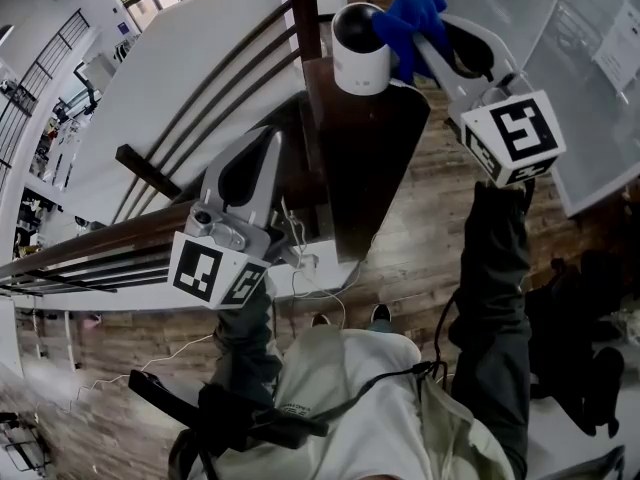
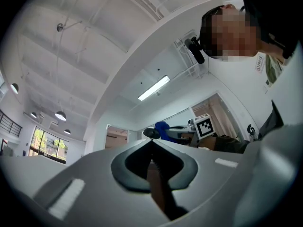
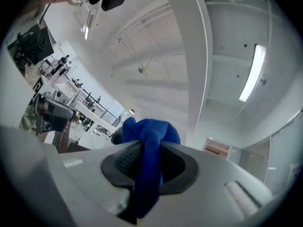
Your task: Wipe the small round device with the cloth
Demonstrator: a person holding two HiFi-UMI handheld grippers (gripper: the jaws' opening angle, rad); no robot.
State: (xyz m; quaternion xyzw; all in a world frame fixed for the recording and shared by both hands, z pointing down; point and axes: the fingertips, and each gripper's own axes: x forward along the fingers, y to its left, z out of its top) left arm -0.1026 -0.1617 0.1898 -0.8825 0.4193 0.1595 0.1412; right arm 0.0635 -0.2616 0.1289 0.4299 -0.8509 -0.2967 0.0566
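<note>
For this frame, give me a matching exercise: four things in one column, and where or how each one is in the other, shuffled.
Things:
1. blue cloth
2. small round device
3. left gripper
4. right gripper

States:
A. shut on nothing, held apart from the device
B. stands on the dark wooden ledge
C. shut on fabric, raised beside the device
D. bunched between jaws, next to the device's black top

Pairs: 1-D, 2-B, 3-A, 4-C
</note>
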